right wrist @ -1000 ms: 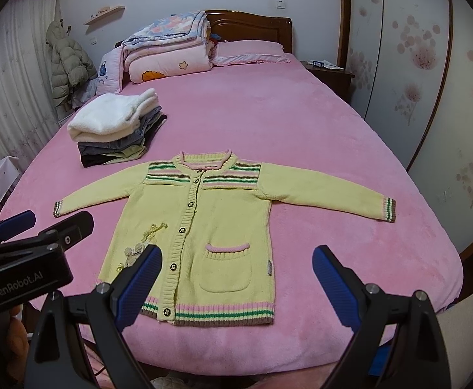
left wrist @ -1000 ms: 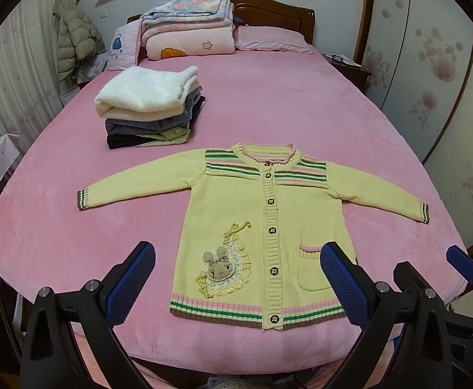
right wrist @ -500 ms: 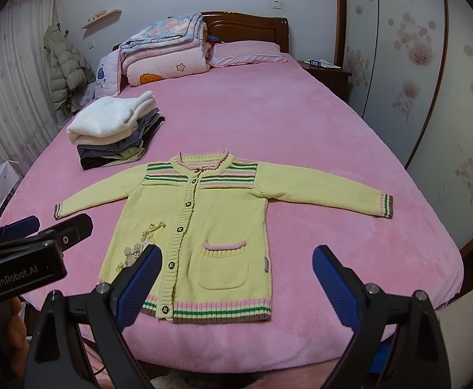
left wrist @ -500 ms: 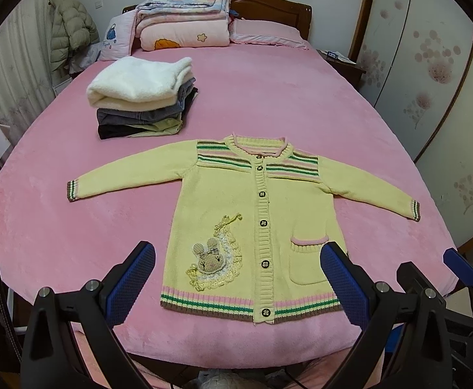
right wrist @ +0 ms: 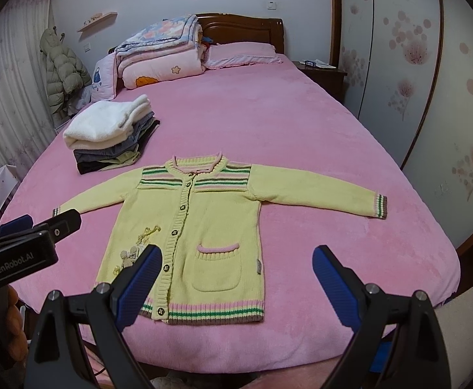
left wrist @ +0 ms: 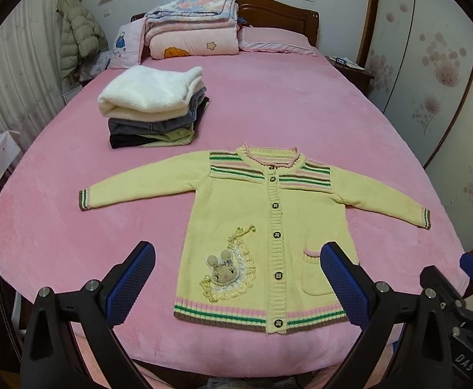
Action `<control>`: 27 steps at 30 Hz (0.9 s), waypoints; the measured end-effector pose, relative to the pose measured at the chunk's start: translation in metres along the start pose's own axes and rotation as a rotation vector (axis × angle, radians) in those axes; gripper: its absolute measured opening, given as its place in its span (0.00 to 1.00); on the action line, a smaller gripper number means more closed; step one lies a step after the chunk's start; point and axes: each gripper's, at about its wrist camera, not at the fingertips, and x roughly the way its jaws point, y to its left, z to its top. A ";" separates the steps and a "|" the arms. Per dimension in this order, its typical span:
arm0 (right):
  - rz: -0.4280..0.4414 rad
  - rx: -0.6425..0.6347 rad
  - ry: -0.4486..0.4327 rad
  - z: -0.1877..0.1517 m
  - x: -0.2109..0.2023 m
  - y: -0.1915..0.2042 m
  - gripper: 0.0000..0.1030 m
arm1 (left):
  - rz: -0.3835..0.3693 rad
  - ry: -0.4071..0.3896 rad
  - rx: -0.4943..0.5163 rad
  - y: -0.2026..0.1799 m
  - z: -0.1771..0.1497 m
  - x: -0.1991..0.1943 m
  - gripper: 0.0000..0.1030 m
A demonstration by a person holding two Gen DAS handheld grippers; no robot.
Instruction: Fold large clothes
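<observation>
A yellow knitted cardigan (left wrist: 269, 227) lies flat and face up on the pink bed (left wrist: 285, 103), buttoned down the front, filling the lower centre of the left wrist frame with both sleeves spread out to the sides. Its collar points toward the headboard and its striped hem runs along the near edge of the bed. A rabbit patch (left wrist: 222, 269) sits on the lower left panel as pictured, and a pocket with pink trim (right wrist: 217, 267) is on the other panel. The left tongs (left wrist: 236, 285) hover over the near edge of the bed with their blue pads set wide apart, holding nothing; the hem area of the cardigan shows between them. The right tongs (right wrist: 235, 283) are likewise spread wide and empty, framing the pocket and the lower right part of the garment. In the right wrist frame the left tool's black body shows at the left edge. In the upper left of both frames a stack of folded clothes (left wrist: 152, 110), topped by a white fleecy piece, rests on the bed well apart from the cardigan. Folded quilts (left wrist: 192, 29) and a pink pillow (left wrist: 275, 40) lie against the wooden headboard (left wrist: 278, 13), and a puffy coat (left wrist: 79, 37) hangs at the far left.
</observation>
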 end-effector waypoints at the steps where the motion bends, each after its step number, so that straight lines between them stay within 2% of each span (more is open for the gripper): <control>1: 0.004 0.001 -0.002 0.001 0.000 0.000 0.92 | 0.001 0.000 0.002 0.000 0.001 0.001 0.98; 11: 0.011 -0.004 -0.045 0.019 -0.004 -0.006 0.92 | -0.035 -0.001 0.023 -0.010 0.010 0.000 0.98; 19: 0.029 -0.015 -0.115 0.043 -0.014 -0.009 0.92 | -0.051 -0.007 0.044 -0.022 0.031 -0.004 0.98; 27: 0.026 -0.014 -0.131 0.060 -0.012 -0.017 0.92 | -0.083 -0.035 0.024 -0.028 0.054 -0.003 0.98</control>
